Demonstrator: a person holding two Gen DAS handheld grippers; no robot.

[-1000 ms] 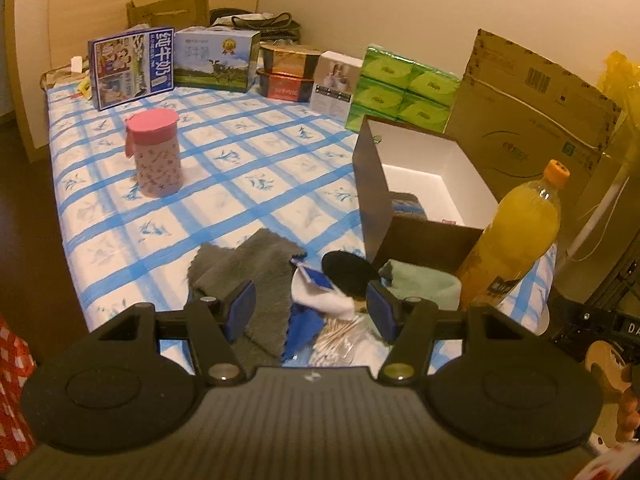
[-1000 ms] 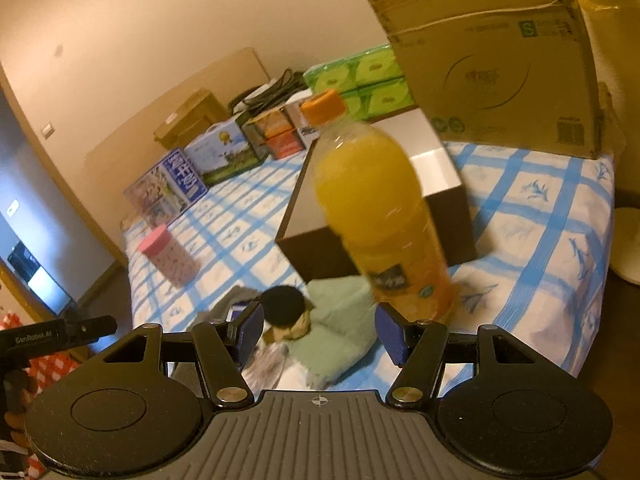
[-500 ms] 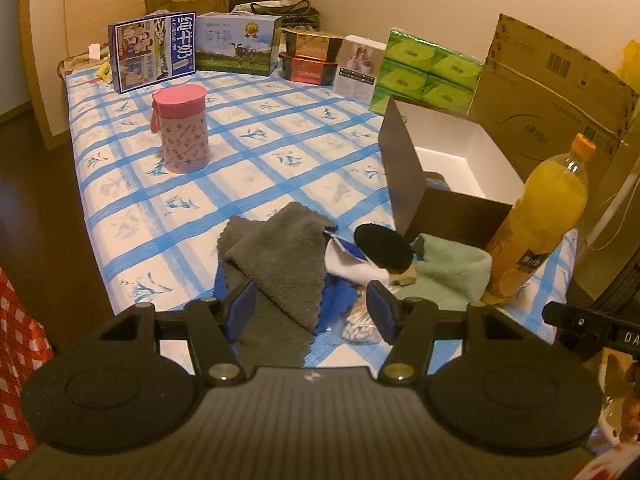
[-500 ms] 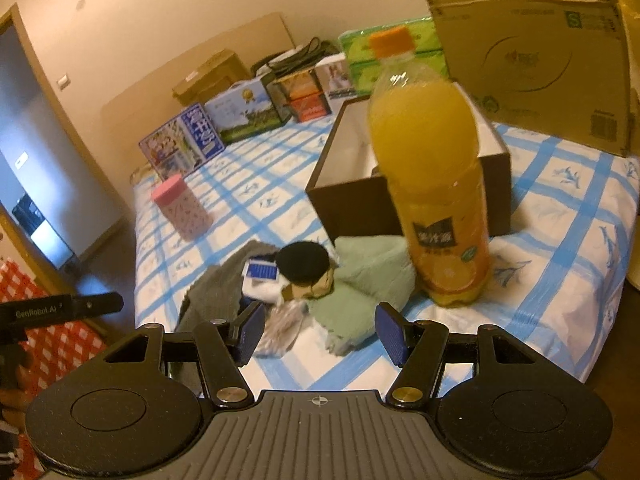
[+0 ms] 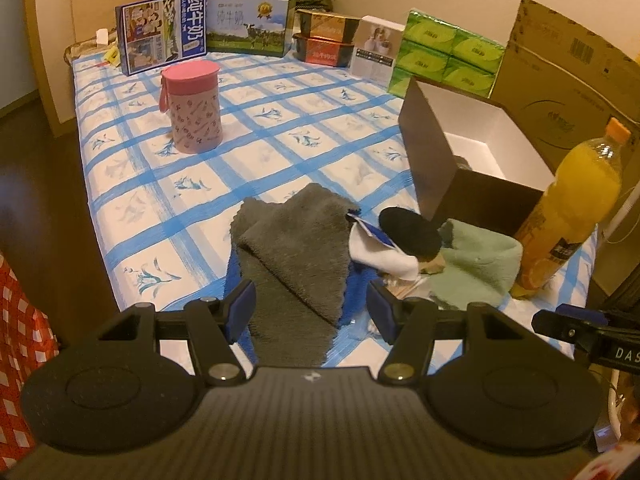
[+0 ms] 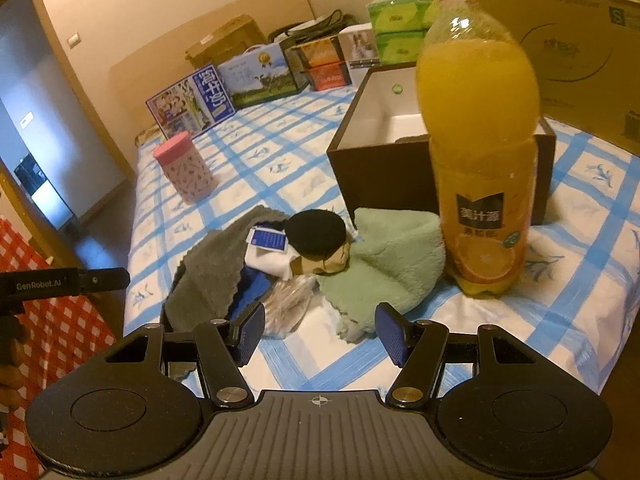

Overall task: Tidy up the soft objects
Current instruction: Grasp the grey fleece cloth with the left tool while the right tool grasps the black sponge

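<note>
Progress: early. The pile of soft items lies unsorted on the blue-checked bed sheet (image 5: 280, 128), just in front of the brown open-topped cardboard box (image 5: 436, 168): grey fleece cloth (image 5: 296, 252), pale green plush cloth (image 6: 384, 260), white cloth (image 5: 380, 256), black round pad (image 6: 316, 232). The box holds only one dark item, barely visible. Left tongs (image 5: 310, 310) and right tongs (image 6: 320, 332) are both released and empty, poised above the pile. Sorting appears largely outstanding.
</note>
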